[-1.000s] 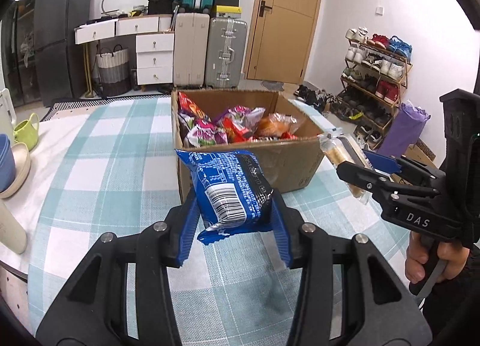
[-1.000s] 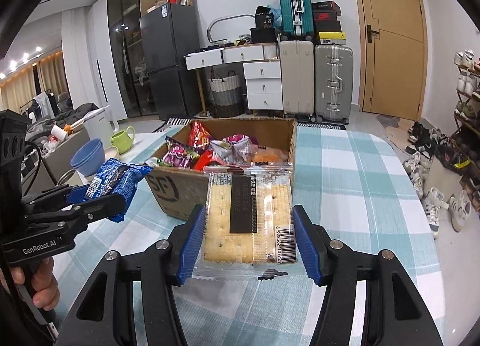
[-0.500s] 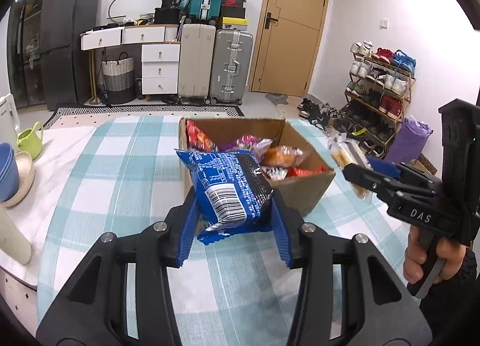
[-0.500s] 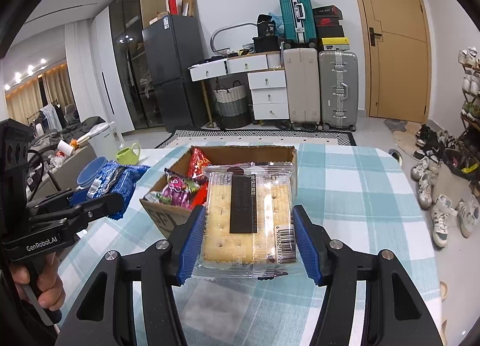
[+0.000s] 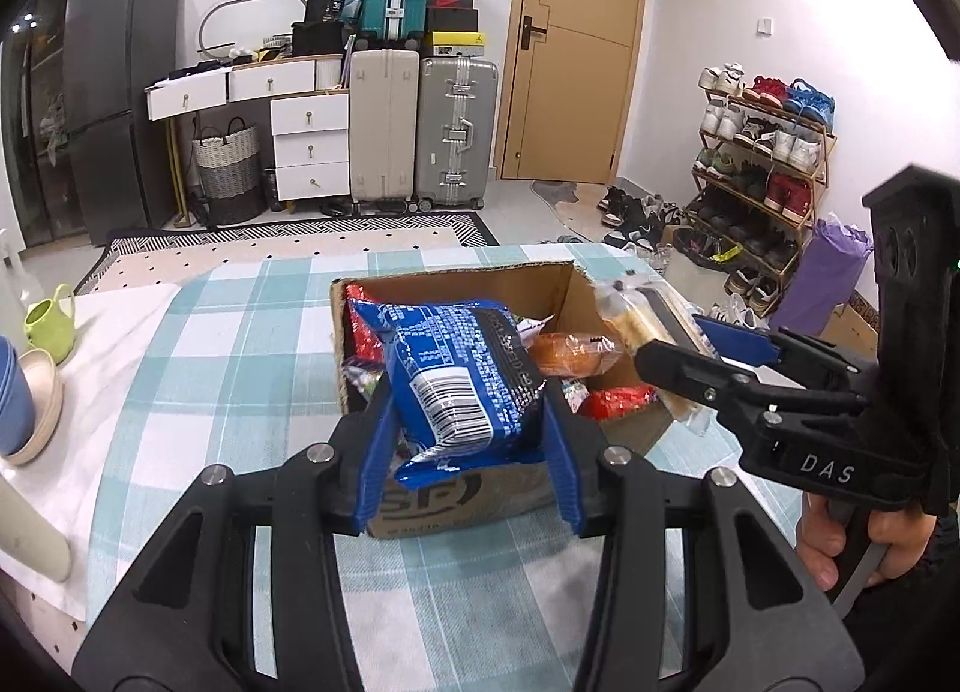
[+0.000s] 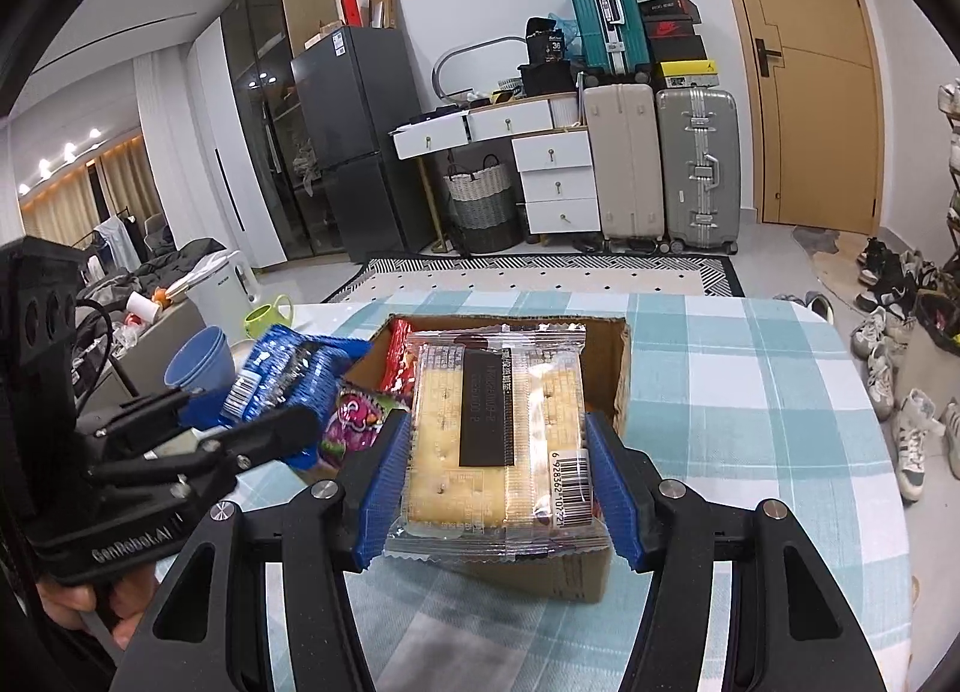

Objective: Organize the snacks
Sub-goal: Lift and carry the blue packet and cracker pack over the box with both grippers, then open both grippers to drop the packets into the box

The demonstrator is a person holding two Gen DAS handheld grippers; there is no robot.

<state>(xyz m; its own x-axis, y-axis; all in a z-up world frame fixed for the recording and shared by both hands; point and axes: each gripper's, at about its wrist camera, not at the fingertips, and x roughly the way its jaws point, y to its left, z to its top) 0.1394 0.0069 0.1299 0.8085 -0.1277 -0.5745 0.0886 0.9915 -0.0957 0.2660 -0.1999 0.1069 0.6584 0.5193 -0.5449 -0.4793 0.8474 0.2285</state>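
Checked tablecloth [image 5: 198,368] and cardboard box [image 5: 456,281] look farther below me than a moment ago.

Both my grippers have gone up over the box and tilt down at it. My left gripper [image 5: 468,422] pinches the blue snack bag [image 5: 462,374] above the box's near side. My right gripper [image 6: 498,476] pinches the clear cracker pack [image 6: 498,428], held flat just over the snacks inside.

"DAS" stands on the right gripper [image 5: 690,356], "GenRobot.AI" on the left gripper [image 6: 252,422], and "SF" on the cardboard box [image 5: 456,500] just beyond its fingers.
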